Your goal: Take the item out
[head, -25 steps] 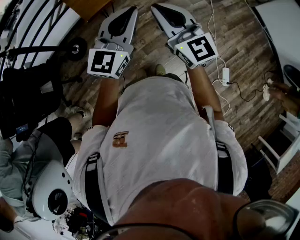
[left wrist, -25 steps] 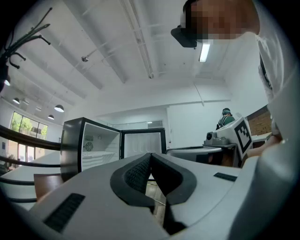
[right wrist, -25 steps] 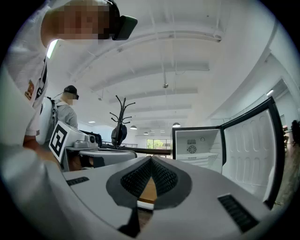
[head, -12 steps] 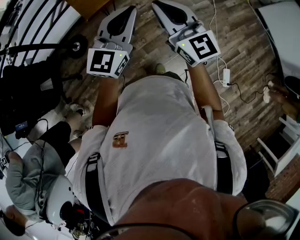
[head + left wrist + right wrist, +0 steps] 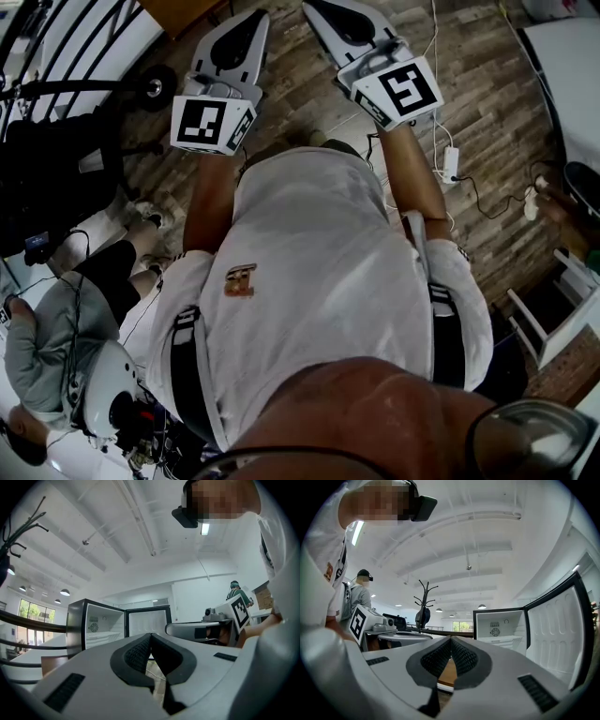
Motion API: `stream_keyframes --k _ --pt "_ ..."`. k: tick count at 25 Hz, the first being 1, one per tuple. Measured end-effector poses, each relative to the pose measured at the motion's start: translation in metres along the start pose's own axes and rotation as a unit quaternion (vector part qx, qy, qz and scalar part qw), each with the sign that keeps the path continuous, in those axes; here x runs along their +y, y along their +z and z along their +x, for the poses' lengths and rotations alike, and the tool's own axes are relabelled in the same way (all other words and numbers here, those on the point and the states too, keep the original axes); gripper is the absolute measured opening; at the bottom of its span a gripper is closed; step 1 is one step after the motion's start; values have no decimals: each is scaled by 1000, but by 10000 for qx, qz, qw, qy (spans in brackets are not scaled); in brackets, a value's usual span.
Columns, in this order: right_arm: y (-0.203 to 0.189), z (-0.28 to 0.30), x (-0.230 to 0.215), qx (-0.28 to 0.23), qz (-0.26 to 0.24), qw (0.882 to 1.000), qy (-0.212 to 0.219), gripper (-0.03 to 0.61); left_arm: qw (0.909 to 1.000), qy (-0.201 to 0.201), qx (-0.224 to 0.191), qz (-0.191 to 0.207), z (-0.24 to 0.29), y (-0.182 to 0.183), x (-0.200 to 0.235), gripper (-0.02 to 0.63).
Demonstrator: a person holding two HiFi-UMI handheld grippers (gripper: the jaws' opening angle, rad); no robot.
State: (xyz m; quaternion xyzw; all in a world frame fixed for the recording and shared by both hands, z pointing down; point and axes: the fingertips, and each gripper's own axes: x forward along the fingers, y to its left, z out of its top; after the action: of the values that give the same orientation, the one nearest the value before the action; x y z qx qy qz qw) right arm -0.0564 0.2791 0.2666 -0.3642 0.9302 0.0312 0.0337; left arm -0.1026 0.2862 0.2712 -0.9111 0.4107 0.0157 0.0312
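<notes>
since a second ago the left gripper (image 5: pixel 261 17) and the right gripper (image 5: pixel 311 7) have crept slightly toward the top of the head view, and the person in grey (image 5: pixel 42 347) at the lower left has come further into the picture. both grippers are held side by side, a little apart, over a wooden floor (image 5: pixel 487 103) where a white cable with a plug block (image 5: pixel 451 161) lies. the left gripper's fingers (image 5: pixel 136 654) are pressed together with nothing between them. the right gripper's fingers (image 5: pixel 439 658) are closed the same way, tip on tip. ahead stands a small black fridge (image 5: pixel 74 625) with its door (image 5: pixel 147 620) swung open, well apart from both grippers. its white inside shows a shelf and a round fan grille on the back wall. the item to be taken out cannot be made out in any view, as the fridge's inside is too small to tell what lies there. in the right gripper view a coat stand (image 5: pixel 423 599) rises left of the fridge, and another person in a cap (image 5: pixel 360 592) shows at the far left.
</notes>
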Motion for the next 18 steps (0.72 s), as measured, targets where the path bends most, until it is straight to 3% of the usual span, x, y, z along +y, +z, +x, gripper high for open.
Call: stream_keyframes --k 18 --pt "-6 -30 -54 4 -15 9995 319 34 9993 350 79 72 50 -10 -29 18"
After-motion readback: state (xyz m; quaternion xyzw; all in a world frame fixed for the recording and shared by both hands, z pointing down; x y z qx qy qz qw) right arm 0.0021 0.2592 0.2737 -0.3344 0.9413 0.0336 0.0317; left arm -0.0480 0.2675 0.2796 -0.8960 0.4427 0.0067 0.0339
